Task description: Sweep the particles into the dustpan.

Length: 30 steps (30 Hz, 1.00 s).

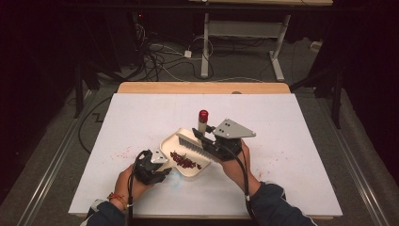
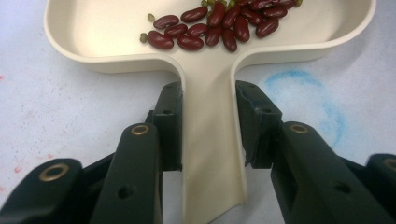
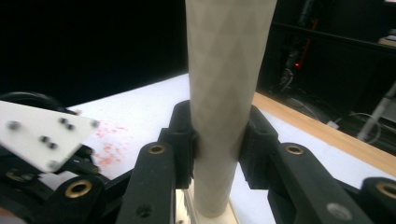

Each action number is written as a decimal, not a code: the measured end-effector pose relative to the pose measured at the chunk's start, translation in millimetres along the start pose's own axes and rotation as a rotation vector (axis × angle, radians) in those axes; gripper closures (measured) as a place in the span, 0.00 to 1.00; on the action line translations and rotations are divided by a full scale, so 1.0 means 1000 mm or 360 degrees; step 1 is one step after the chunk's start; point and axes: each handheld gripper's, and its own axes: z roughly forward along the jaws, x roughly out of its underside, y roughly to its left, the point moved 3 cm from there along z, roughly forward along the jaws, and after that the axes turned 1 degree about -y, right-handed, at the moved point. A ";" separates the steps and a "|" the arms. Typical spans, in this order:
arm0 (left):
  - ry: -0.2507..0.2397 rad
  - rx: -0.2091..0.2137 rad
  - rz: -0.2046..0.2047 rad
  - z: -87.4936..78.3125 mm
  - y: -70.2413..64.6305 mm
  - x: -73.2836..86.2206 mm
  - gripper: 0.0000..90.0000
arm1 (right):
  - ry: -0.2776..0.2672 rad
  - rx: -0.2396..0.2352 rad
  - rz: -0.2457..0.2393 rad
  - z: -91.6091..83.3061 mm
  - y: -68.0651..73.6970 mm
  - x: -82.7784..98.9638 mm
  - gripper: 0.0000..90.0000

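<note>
1. The dustpan [image 1: 184,155] with beans [image 1: 185,161], and the brush [image 1: 195,143] above it, block the table's [image 1: 141,117] near middle.
2. Open white surface lies beyond the brush, also far left and right.

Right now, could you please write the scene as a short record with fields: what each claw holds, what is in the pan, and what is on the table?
left claw: shut on the dustpan handle
right claw: shut on the brush handle
dustpan: cream, flat on the table
contents: red beans, a few small green ones
brush: bristles over the far part of the pan, red cap at top
table: white cover, red specks on the left, blue ring near the pan
</note>
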 end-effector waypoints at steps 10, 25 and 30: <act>0.0065 0.0060 -0.0012 -0.010 0.005 0.008 0.71 | 0.0066 0.0205 -0.0056 -0.004 -0.036 0.015 0.78; 0.0098 0.0027 -0.0045 -0.014 -0.008 0.002 0.71 | 0.0185 0.0132 -0.0110 0.002 0.006 0.030 0.77; 0.0099 0.0030 -0.0049 -0.014 -0.009 0.002 0.71 | 0.0149 0.0049 -0.0116 -0.001 0.031 0.026 0.77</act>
